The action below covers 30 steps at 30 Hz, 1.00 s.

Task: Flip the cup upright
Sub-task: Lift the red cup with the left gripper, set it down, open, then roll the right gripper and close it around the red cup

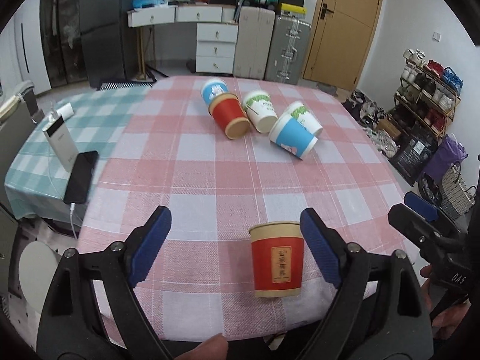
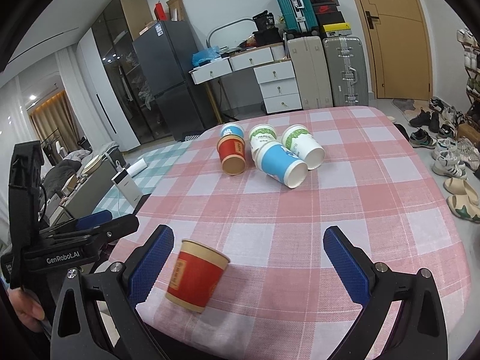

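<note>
One red cup (image 1: pixel 276 259) stands upright near the table's (image 1: pixel 210 180) front edge. Five cups (image 1: pixel 229 115) lie tipped near its far edge. Both the left gripper (image 1: pixel 235 240) and the right gripper (image 2: pixel 249 258) are spread wide, holding nothing.

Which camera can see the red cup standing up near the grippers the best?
The left wrist view shows it best: the red cup stands sharp, its gold label facing the camera. In the right wrist view the same cup looks blurred and tilted, with its label turned to the side.
</note>
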### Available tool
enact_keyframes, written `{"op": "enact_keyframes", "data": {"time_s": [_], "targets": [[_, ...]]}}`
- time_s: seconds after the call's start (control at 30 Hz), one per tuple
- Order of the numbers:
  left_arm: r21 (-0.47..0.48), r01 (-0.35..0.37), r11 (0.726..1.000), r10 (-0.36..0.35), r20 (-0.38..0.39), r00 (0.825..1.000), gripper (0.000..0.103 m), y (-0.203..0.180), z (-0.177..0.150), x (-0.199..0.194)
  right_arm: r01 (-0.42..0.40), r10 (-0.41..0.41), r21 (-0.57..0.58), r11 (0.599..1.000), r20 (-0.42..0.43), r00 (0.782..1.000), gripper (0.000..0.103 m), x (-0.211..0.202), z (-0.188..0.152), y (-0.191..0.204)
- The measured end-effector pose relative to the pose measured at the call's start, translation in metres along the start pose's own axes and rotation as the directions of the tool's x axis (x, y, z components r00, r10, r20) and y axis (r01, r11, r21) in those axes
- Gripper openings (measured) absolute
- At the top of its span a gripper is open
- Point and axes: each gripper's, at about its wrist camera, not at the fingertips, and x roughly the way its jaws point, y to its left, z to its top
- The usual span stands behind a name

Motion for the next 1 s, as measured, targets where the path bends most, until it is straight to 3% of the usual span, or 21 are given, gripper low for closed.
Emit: {"op": "enact_keyframes", "data": {"time_s": [0.1, 0.4, 0.67, 0.87, 1.0], "targets": [[-0.035, -0.01, 0.999, 0.011, 0.037, 0.999, 0.102, 0.005, -0.004, -0.011, -0.009, 0.009, -0.01, 1.0, 0.001, 1.0, 0.102, 0.001, 0.0, 0.006], [-0.05, -0.051, 0.997, 0.057, 0.121, 0.991, 0.102, 0.011, -0.011, -0.04, -0.018, 0.018, -0.034, 0.999, 0.006, 1.0, 0.102, -0.003, 0.004, 0.022], [-0.07, -0.047, 0.996, 0.06, 0.185, 0.981, 0.102, 0.019, -0.015, -0.064, -0.036, 0.038, -0.069, 0.997, 0.03, 0.999, 0.102, -0.012, 0.009, 0.04], [-0.089, -0.076, 0.993, 0.092, 0.204, 0.975, 0.102, 0.03, -0.028, -0.07, -0.074, 0.071, -0.029, 0.997, -0.088, 0.994, 0.102, 0.019, -0.004, 0.038], [-0.118, -0.091, 0.989, 0.113, 0.196, 0.974, 0.102, 0.045, -0.035, -0.067, -0.134, 0.142, 0.046, 0.99, -0.237, 0.961, 0.102, 0.056, -0.016, 0.035]]}}
